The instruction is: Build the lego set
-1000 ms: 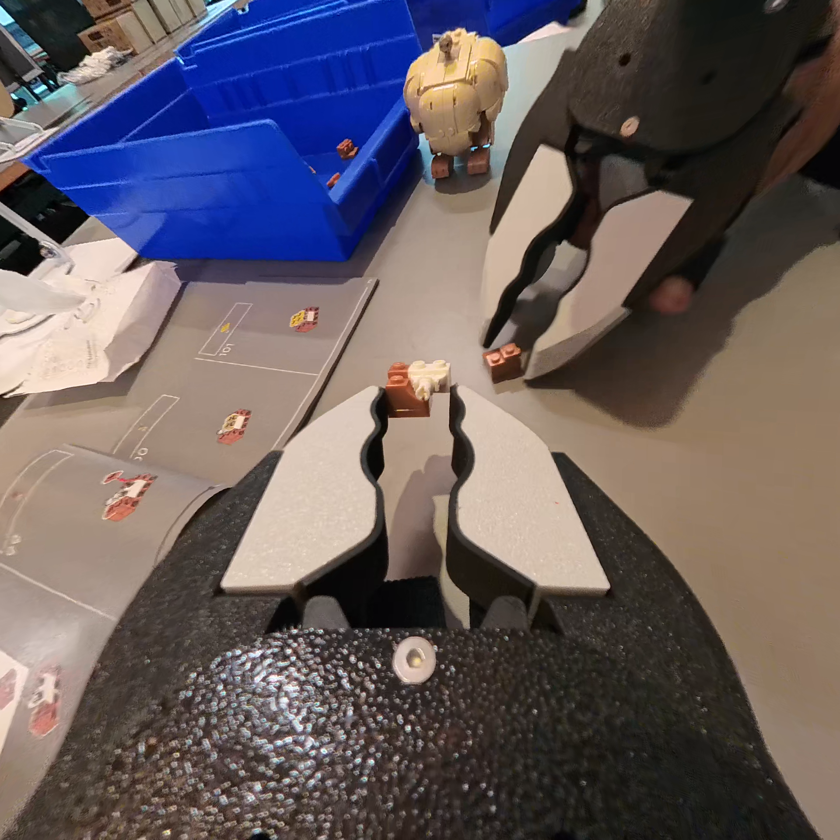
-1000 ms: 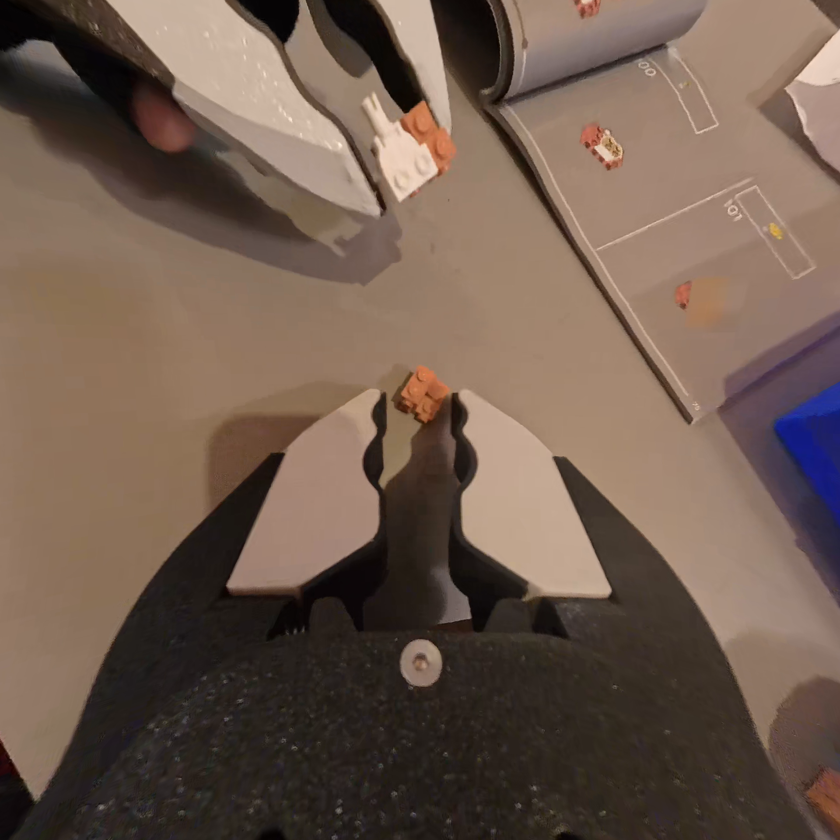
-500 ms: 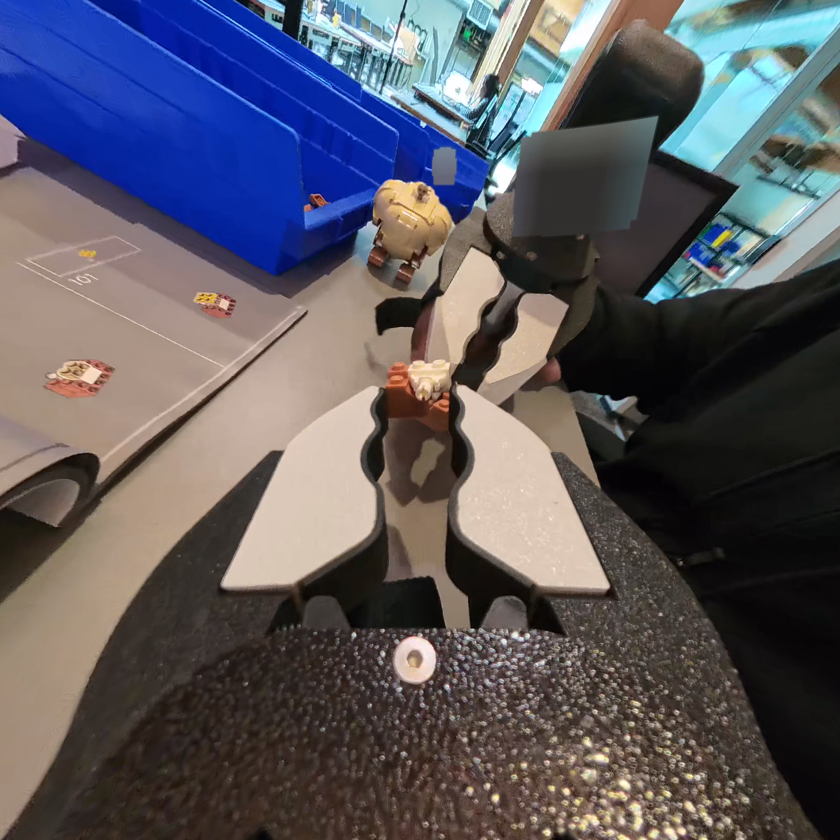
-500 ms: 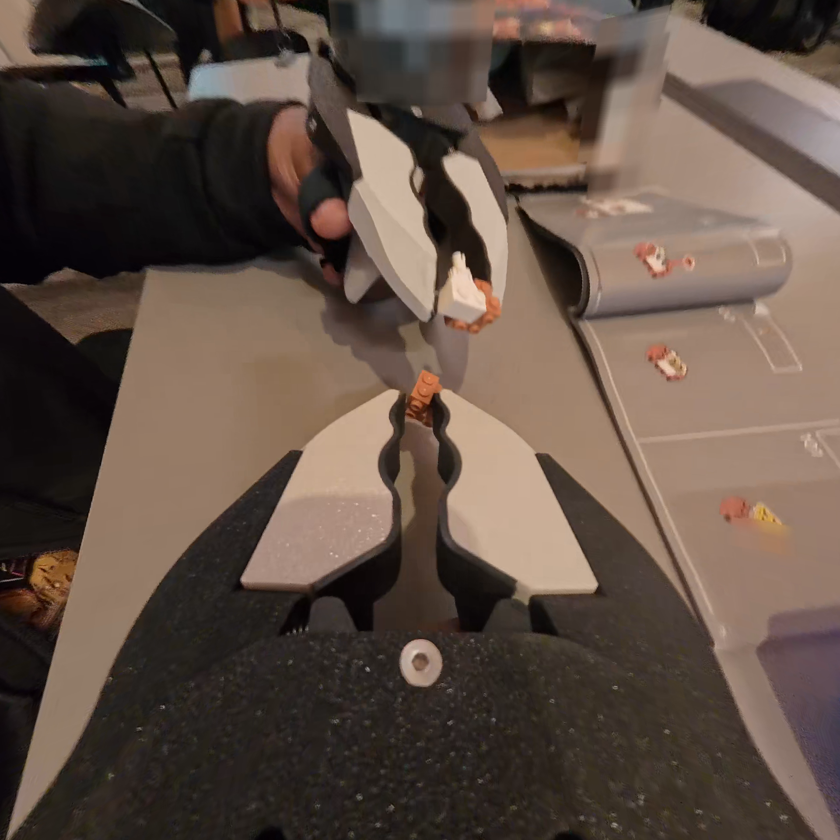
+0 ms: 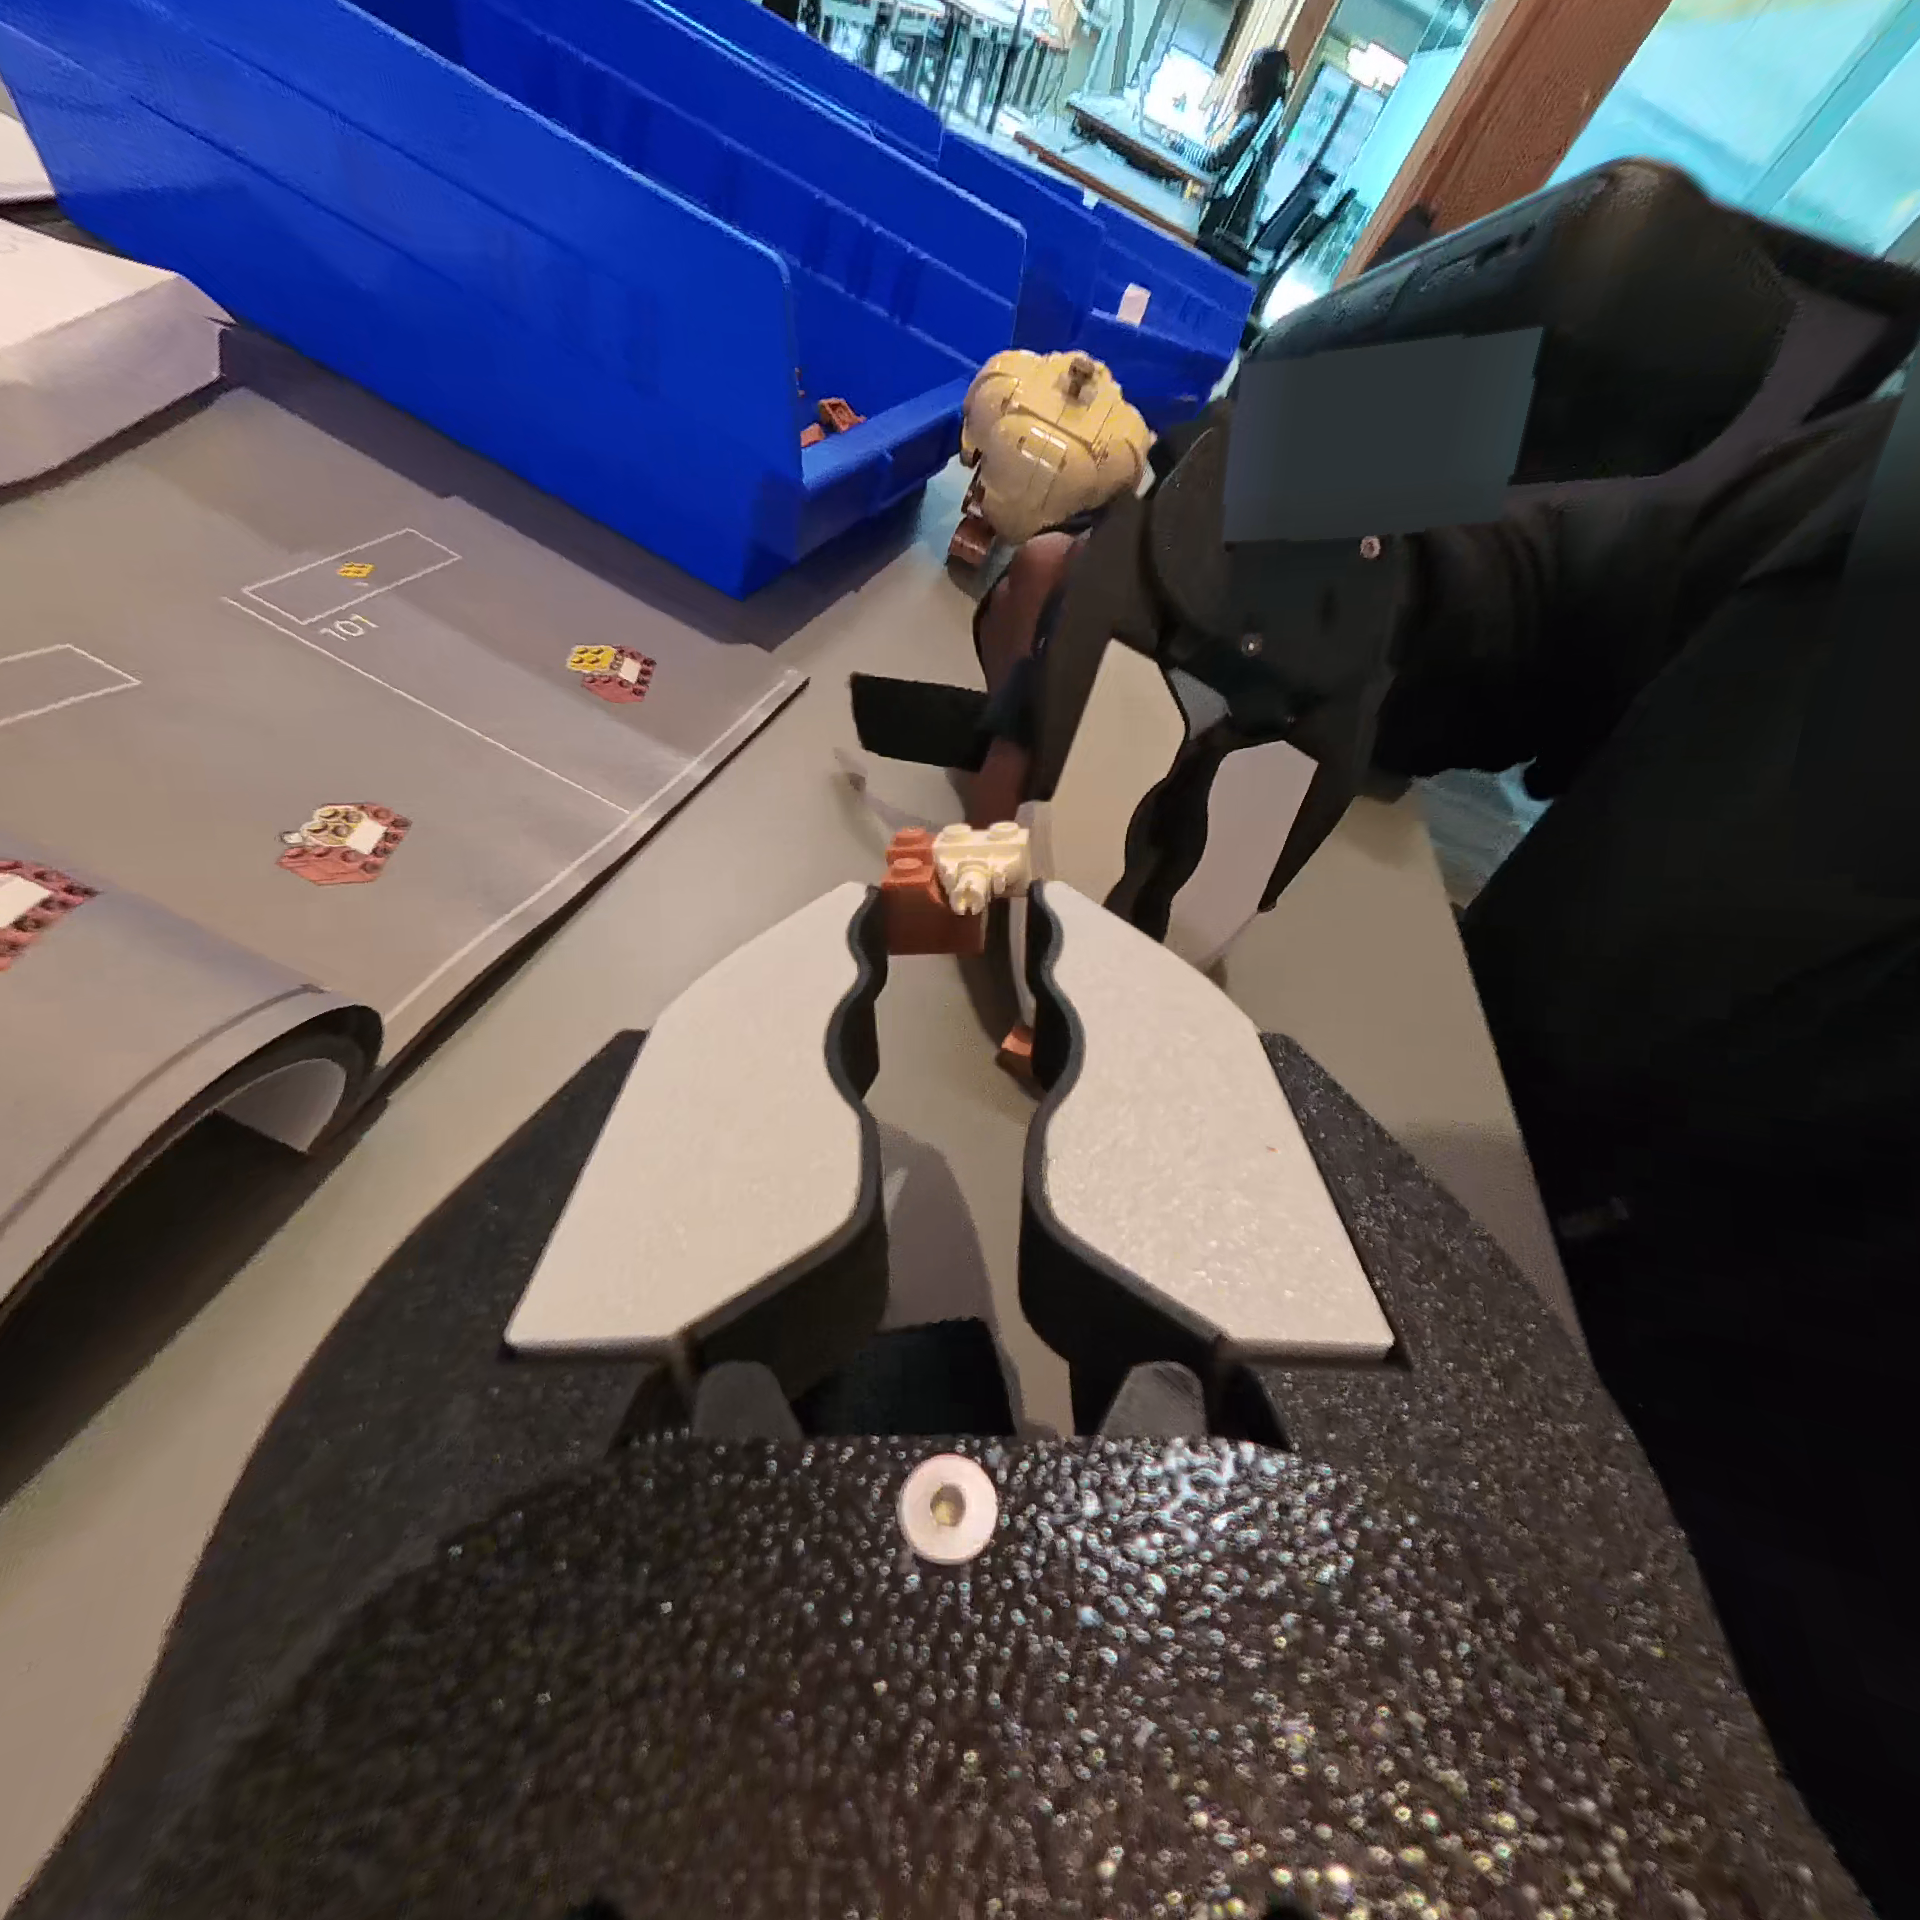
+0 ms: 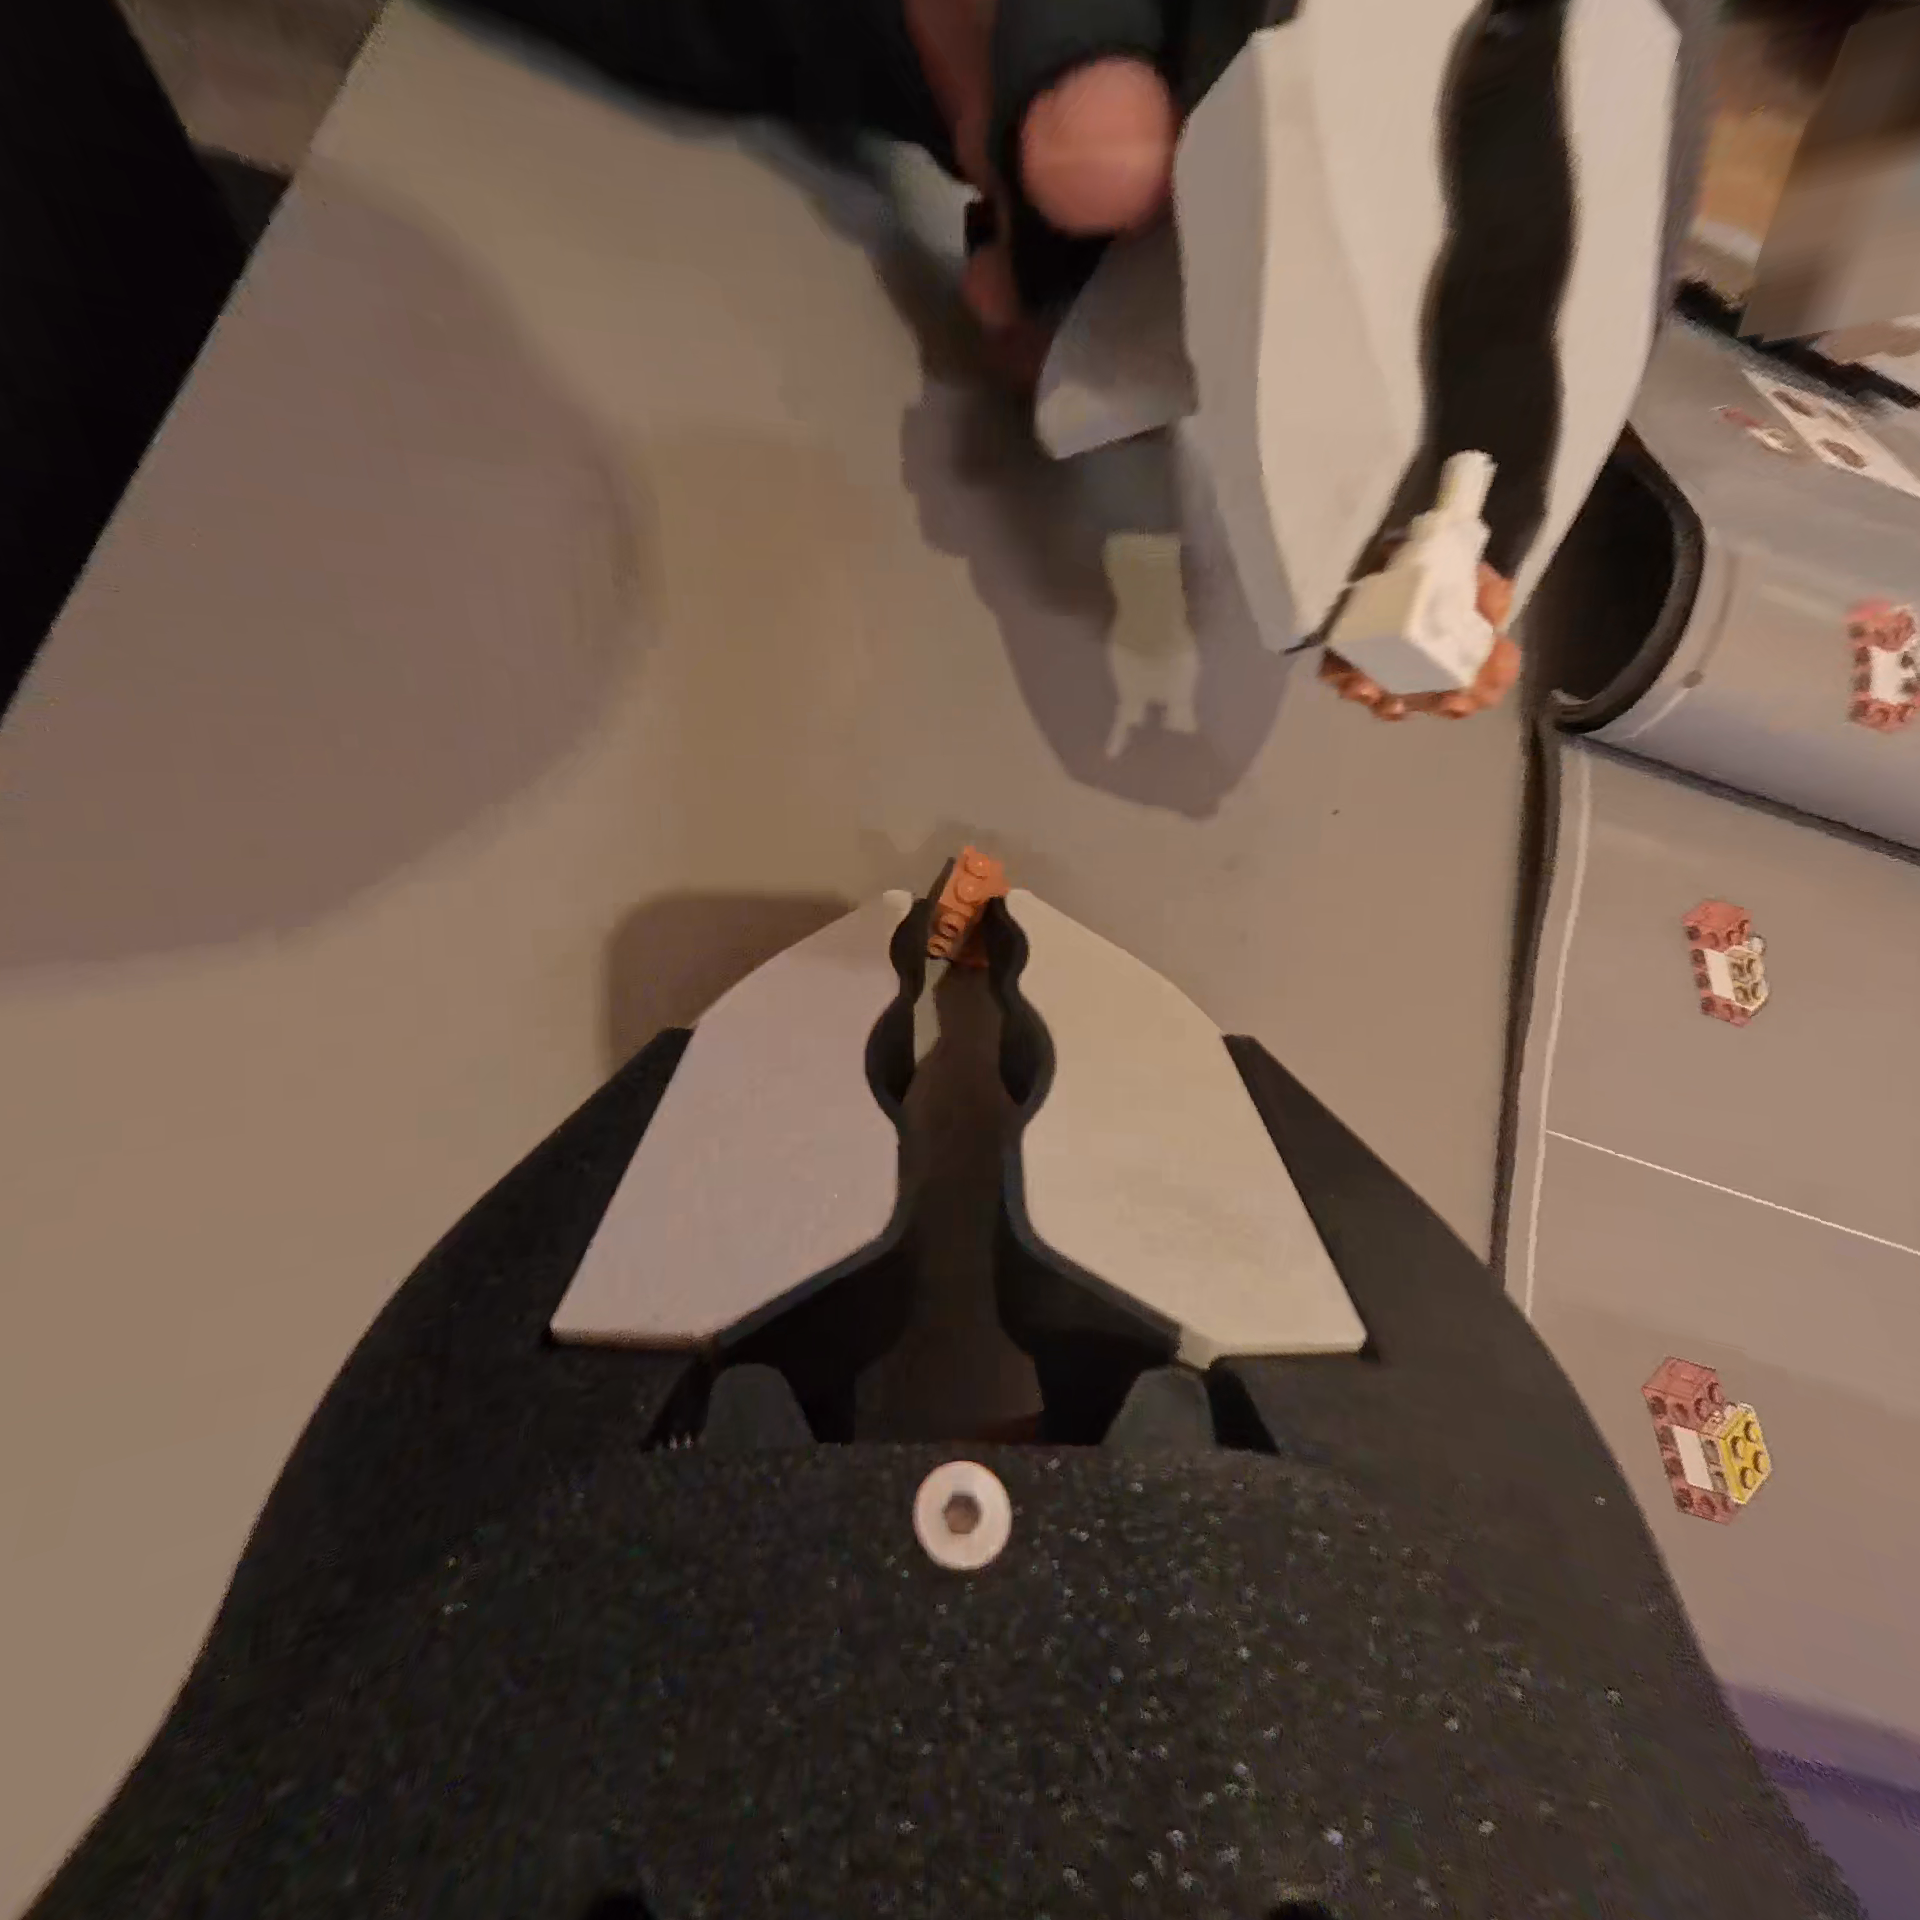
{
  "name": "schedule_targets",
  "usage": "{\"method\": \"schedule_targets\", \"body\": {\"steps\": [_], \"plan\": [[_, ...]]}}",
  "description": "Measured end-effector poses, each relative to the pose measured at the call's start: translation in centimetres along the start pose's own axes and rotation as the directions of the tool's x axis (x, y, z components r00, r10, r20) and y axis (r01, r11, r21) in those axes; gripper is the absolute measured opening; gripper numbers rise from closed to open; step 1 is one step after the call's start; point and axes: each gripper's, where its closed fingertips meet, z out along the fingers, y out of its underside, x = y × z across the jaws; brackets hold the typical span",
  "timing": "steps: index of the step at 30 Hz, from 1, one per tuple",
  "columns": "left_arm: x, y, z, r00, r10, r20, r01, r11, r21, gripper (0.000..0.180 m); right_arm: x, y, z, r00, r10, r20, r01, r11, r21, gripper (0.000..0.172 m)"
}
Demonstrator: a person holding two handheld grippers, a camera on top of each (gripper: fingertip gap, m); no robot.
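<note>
My left gripper (image 5: 951,920) is shut on a small assembly of a brown brick (image 5: 930,904) with a white brick (image 5: 982,857) on it, held at the fingertips above the grey table (image 5: 675,987). The right wrist view shows this assembly (image 6: 1423,623) in the same grasp at the upper right. My right gripper (image 6: 961,920) is shut on a small orange-brown brick (image 6: 964,904), pinched at the very tips and held just over the table (image 6: 520,727). Its grey fingers (image 5: 1247,831) show in the left wrist view, just beyond my left gripper.
Blue bins (image 5: 520,260) stand along the back left. A tan brick figure (image 5: 1049,447) stands by them. An open grey instruction booklet (image 5: 312,727) lies to the left, and it also shows in the right wrist view (image 6: 1714,1039). A person's hand (image 6: 1091,135) holds the left gripper. There is about 7 centimetres between the tips of the two grippers. The tan brick figure (image 5: 1049,447) is about equally far from each gripper, around 25 centimetres.
My right gripper closed on the small orange-brown brick that lay on the table and lifted it. My left gripper kept its brown and white assembly and both grippers swung round towards each other.
</note>
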Motion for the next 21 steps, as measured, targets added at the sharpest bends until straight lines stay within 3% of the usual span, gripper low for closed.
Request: {"method": "schedule_targets", "body": {"steps": [5, 10, 16, 18, 21], "plan": [[0.4, 0.5, 0.4, 0.998, 0.068, 0.016, -0.067, 0.997, -0.046, 0.025, 0.0, 0.5, -0.3, 1.0, -0.019, -0.022, 0.018, 1.0, -0.017, 0.012], [0.3, 0.4, 0.2, 0.997, 0.078, 0.027, -0.077, 0.997, -0.029, 0.024, 0.5, 1.3, -1.0, 0.99, 0.078, -0.113, -0.083, 0.996, -0.037, 0.037], [0.4, 0.5, 0.3, 0.995, 0.095, 0.033, -0.094, 0.995, -0.039, 0.024, 0.6, 1.3, -0.1, 0.944, 0.277, -0.181, -0.296, 0.951, -0.085, 0.033], [0.6, 0.6, 0.4, 0.994, 0.104, 0.026, -0.103, 0.994, -0.046, 0.024, 1.0, 1.4, -0.1, 0.932, 0.292, -0.217, -0.316, 0.945, -0.087, 0.02], [0.8, 0.7, 0.4, 0.994, 0.108, 0.014, -0.107, 0.993, -0.053, 0.024, 0.6, 1.0, 0.0, 0.954, 0.24, -0.178, -0.257, 0.963, -0.076, 0.016]]}}
